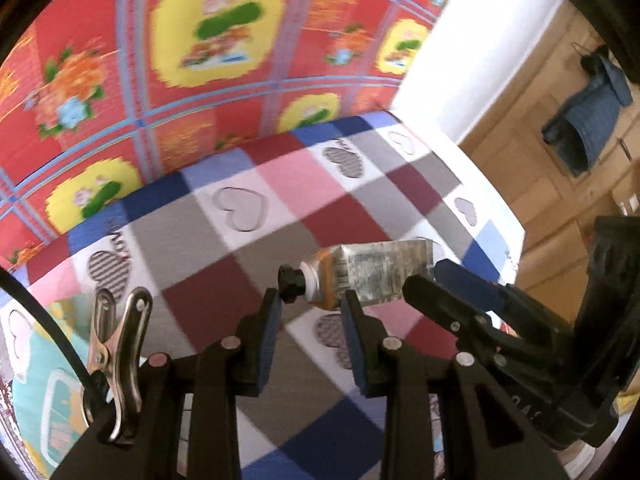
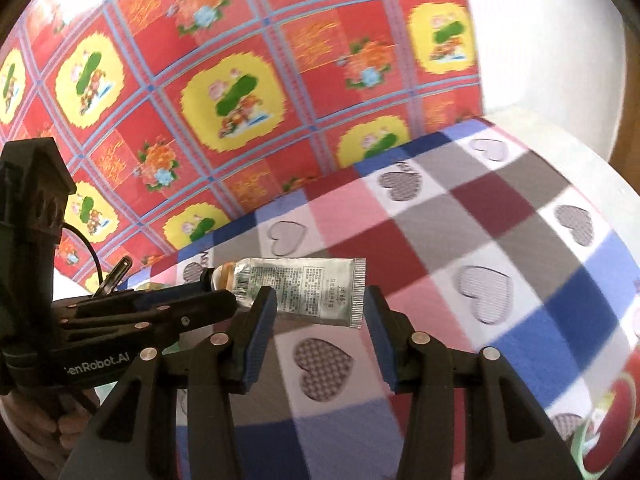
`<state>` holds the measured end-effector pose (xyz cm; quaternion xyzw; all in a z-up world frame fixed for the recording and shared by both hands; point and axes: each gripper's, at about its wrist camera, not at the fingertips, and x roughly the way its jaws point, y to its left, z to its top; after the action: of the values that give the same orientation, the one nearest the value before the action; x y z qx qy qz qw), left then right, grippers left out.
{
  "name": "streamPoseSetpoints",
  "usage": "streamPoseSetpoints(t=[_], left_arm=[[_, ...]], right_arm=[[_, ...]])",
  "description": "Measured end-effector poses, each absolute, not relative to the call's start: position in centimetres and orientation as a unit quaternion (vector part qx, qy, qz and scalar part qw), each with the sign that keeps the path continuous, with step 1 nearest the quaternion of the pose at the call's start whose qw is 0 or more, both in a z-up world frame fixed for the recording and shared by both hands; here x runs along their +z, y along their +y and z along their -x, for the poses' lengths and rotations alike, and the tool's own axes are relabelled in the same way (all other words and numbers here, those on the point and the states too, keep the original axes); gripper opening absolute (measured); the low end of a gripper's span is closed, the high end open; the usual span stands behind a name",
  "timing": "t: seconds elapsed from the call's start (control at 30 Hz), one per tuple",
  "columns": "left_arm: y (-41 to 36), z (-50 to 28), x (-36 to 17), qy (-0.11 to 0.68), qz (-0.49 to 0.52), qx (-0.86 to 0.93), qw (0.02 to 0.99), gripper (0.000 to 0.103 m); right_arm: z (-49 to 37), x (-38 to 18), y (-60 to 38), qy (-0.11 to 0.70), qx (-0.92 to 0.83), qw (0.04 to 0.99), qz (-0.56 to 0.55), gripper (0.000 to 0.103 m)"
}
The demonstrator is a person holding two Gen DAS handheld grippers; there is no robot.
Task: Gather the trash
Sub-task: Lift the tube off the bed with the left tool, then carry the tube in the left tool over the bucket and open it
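Checked heart-print blanket [image 1: 256, 264] covers the bed, a red floral sheet [image 1: 120, 60] behind. Left hand-held gripper [image 1: 310, 308], centre frame, is released, jaws flanking the cap of the crumpled tube [image 1: 368, 276]. Right hand-held gripper [image 2: 320, 312], likewise released, straddles its crimped end; likely a joint pickup

- A checked fleece blanket [image 1: 280, 216] in grey, maroon, pink, blue and white squares with heart motifs is covering the surface in the foreground.
- A red patterned cloth [image 2: 248, 80] with yellow patches and blue grid lines is rising behind it.
- A white wall [image 1: 472, 60] is catching bright light.
- Light wooden cabinet panelling [image 1: 532, 168] is standing at the right, with a dark blue garment [image 1: 588, 116] hanging on it.
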<state>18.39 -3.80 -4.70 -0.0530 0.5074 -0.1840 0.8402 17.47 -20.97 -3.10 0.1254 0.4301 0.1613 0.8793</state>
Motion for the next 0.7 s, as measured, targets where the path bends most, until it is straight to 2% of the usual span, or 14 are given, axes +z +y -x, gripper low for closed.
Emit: streamPoseSetpoints(t=[0.7], left_arm=[[-21.1,-14.4,-3.7,0.506,-0.023,-0.292,0.811,0.031]], right_arm=[[-9.7,-1.8,-37.0,0.405,0.045,0.895,-0.181,0.047]])
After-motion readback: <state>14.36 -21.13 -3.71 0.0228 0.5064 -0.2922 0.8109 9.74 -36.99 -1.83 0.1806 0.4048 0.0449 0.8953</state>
